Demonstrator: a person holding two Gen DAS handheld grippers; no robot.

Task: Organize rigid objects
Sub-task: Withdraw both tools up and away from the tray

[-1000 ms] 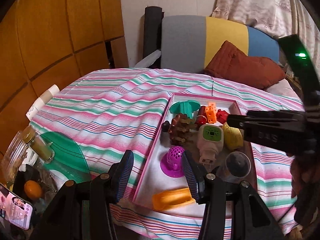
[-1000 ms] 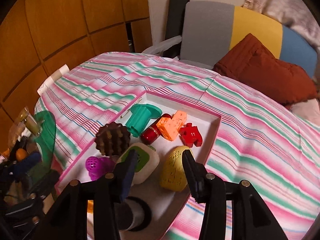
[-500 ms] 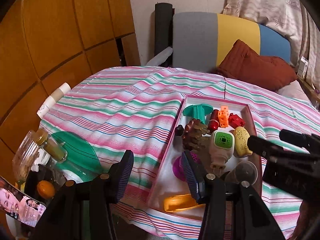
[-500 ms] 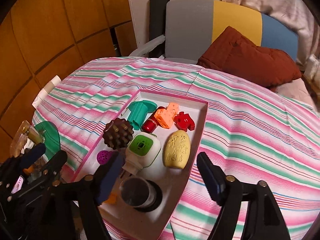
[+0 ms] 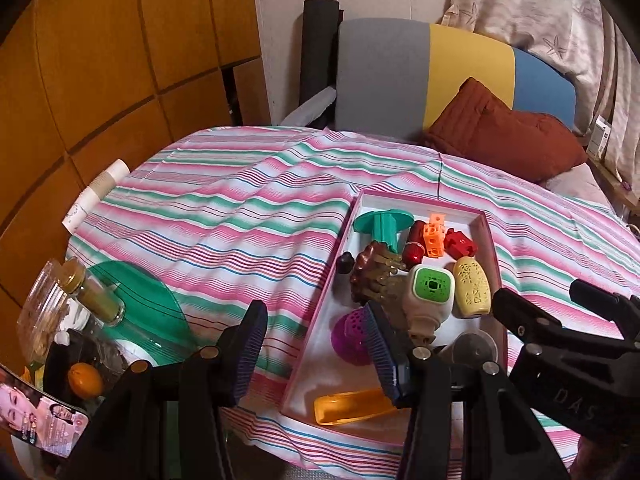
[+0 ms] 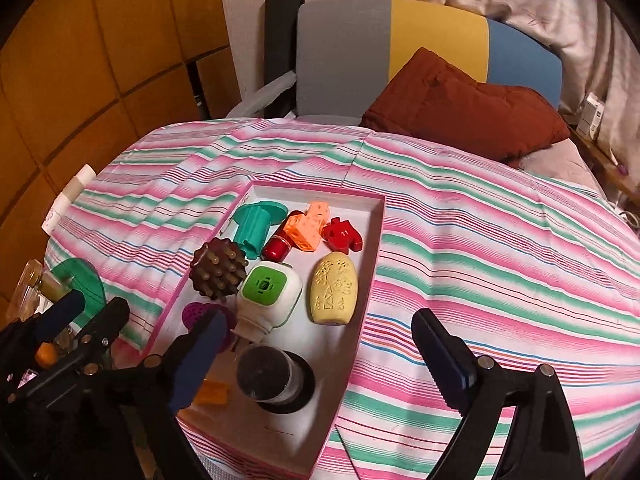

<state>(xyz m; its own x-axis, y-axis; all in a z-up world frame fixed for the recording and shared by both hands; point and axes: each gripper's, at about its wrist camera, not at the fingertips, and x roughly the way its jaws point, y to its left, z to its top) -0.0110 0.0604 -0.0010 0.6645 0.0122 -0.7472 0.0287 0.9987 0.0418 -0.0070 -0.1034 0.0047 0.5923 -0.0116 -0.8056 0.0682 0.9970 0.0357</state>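
Right wrist view shows the right gripper (image 6: 320, 360) with nothing between its pads — its jaws have just been opening wide, where a second ago they stood narrow around the yellow patterned oval block (image 6: 334, 289). That block now lies flat in the shallow pink-rimmed cardboard tray (image 6: 362, 332), just beside the white device with a green square face (image 6: 269, 293), near the tray's right wall and clear of the gripper. It reads as a finished placement: the block is let go and the gripper has drawn back above the striped pink-and-green cloth (image 6: 480, 240). Beyond it sit the brown spiky ball (image 6: 218, 274), teal spool (image 6: 256, 222), red cylinder (image 6: 279, 246), orange blocks (image 6: 310, 226) and red puzzle piece (image 6: 343, 236); a clear cup on a black base (image 6: 272, 380) stands nearer. In the left wrist view the left gripper (image 5: 316, 344) hangs part-open and empty over the tray's left rim — unmoved from a second ago. No loose item shows on the cloth, so the sorting looks nearly done.
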